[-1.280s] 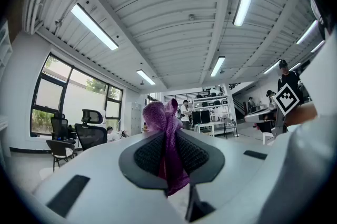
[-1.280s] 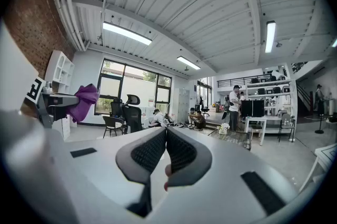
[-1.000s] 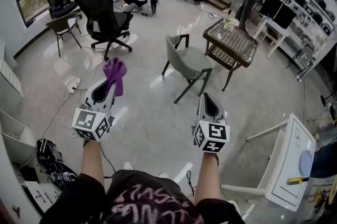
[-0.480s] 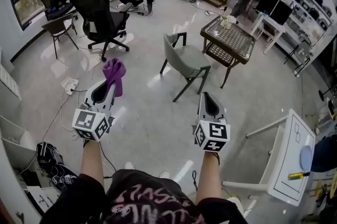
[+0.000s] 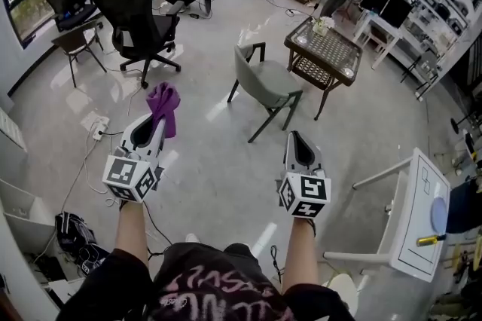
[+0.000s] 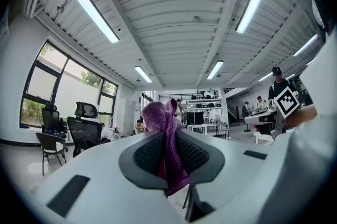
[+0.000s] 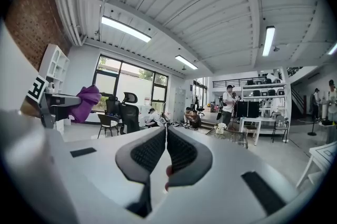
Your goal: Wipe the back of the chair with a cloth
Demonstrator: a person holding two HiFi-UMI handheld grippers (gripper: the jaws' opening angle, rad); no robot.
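Observation:
A grey chair (image 5: 265, 82) with dark legs stands on the pale floor ahead of me, its back turned toward the left. My left gripper (image 5: 155, 113) is shut on a purple cloth (image 5: 163, 105), which bunches above the jaws; the same cloth (image 6: 164, 136) is pinched between the black pads in the left gripper view. My right gripper (image 5: 299, 139) is shut with nothing in it, its pads (image 7: 150, 150) meeting in the right gripper view. Both grippers hover well short of the chair.
A black office chair (image 5: 139, 25) stands at the far left. A glass-topped wicker table (image 5: 324, 54) is right of the grey chair. A white table (image 5: 416, 221) is at my right. Cables and a power strip (image 5: 98, 132) lie on the floor at left. People are at the back.
The view has crept forward and down a little: the chair and table sit slightly higher in frame. Both grippers keep their pose, the cloth still held.

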